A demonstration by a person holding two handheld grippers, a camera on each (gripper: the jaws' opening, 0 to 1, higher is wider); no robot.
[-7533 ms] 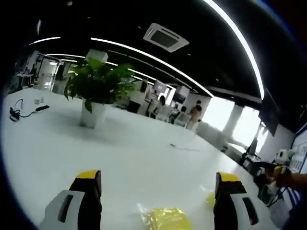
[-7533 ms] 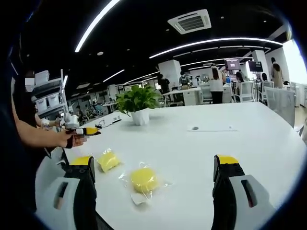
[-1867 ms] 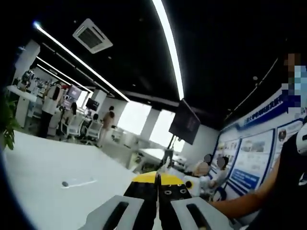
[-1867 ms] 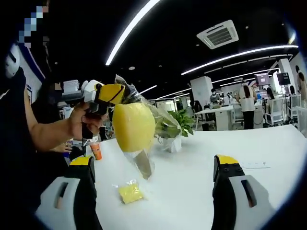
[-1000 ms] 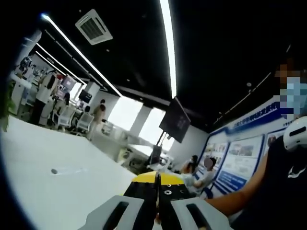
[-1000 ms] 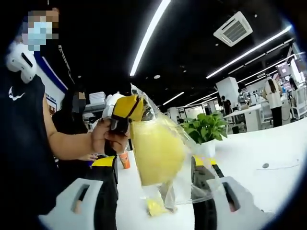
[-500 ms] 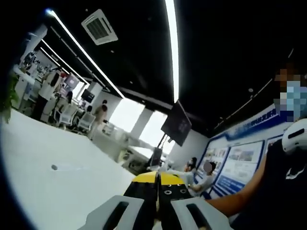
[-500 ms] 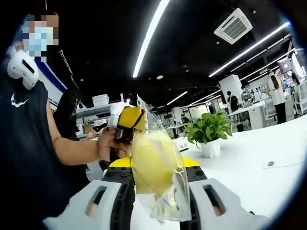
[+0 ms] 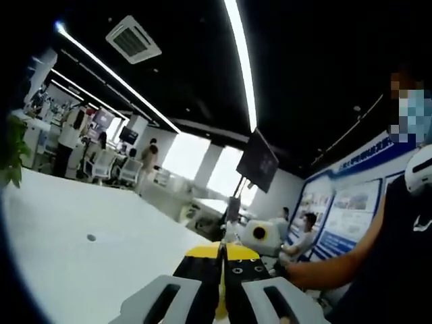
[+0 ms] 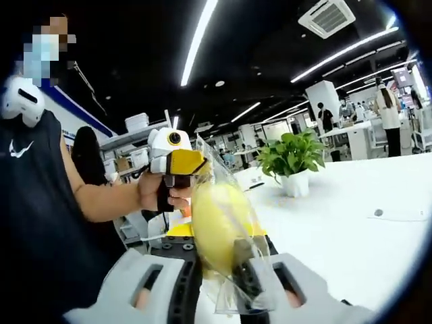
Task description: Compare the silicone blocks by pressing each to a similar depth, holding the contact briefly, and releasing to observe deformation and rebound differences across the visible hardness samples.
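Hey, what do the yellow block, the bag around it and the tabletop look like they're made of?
Yellow block: matte, rounded and opaque, probably soft silicone or rubber; the right gripper squeezes it.
Bag: thin clear plastic film, glossy and crinkled, hanging from the left gripper.
Tabletop: smooth white, faintly shiny, likely laminate, though the look leaves that open.

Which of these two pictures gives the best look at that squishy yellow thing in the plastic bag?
The right gripper view. There the yellow block in its clear bag hangs from the left claw and sits squeezed between the right claw's jaws. The left gripper view gives just a sliver of yellow behind its own closed jaws.
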